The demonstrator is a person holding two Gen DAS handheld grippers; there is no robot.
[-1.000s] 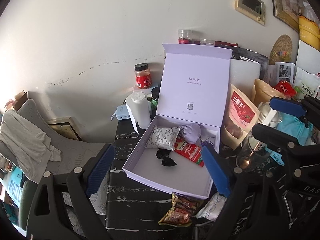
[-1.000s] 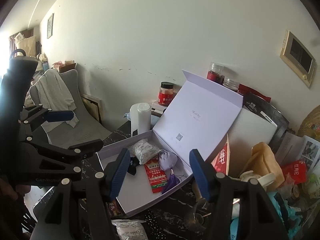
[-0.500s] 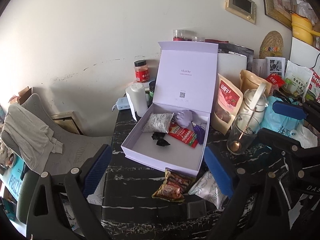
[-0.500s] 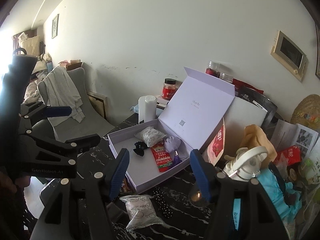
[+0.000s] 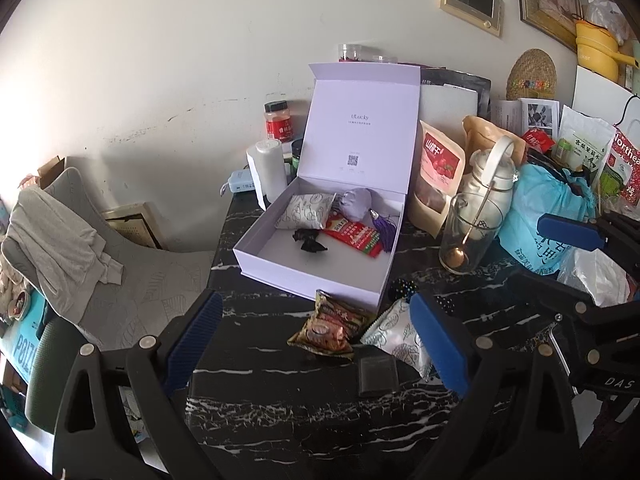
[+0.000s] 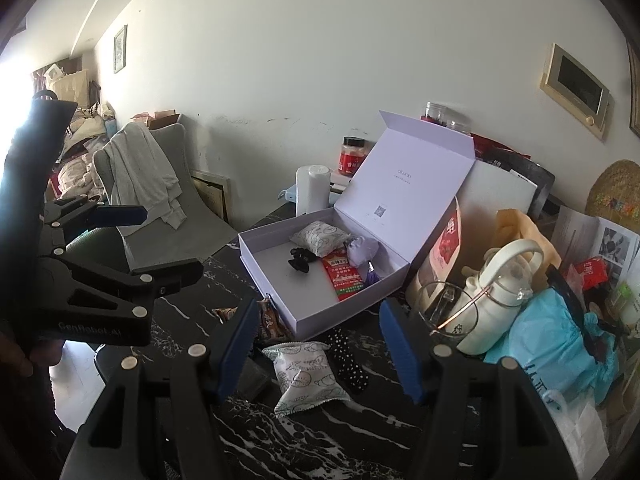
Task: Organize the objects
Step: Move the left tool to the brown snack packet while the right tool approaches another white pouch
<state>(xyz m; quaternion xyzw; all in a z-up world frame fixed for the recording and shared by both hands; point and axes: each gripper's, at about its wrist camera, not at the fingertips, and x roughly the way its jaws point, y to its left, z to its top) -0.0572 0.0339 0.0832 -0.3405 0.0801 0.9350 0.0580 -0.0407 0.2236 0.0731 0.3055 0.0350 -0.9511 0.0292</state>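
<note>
Lavender box: an open lavender gift box point(image 5: 320, 276) stands on the black marbled table point(image 5: 280, 420), lid upright against the clutter behind.
Box contents, counted: one white printed snack pack point(image 5: 306, 212), one black hair tie point(image 5: 309, 240), one red sachet point(image 5: 352, 236), one lavender pouch with a purple tassel point(image 5: 356, 204).
Loose items before the box, counted: one brown snack packet point(image 5: 330, 324), one white patterned snack pack point(image 6: 306, 376), one black dotted cloth piece point(image 6: 350, 360), one small dark flat block point(image 5: 378, 370).
Left gripper point(image 5: 316, 344): empty; jaws have just been opening and now stand wide, with nothing pressed between the pads.
Right gripper point(image 6: 324, 348): empty; jaws part-way apart, holding nothing.
Deciding relation: in the right wrist view the white patterned snack pack lies directly ahead of and below the right gripper, between the lines of its fingers; its long axis runs roughly along the pointing direction, tilted slightly.
Nearer hand: judged the right for the white pack; the brown snack packet lies centred ahead of the left gripper.
Step judged: approach to a loose item, for transfer into the box.
Risk judged: the dotted cloth touches the white pack and could be caught with it.
</note>
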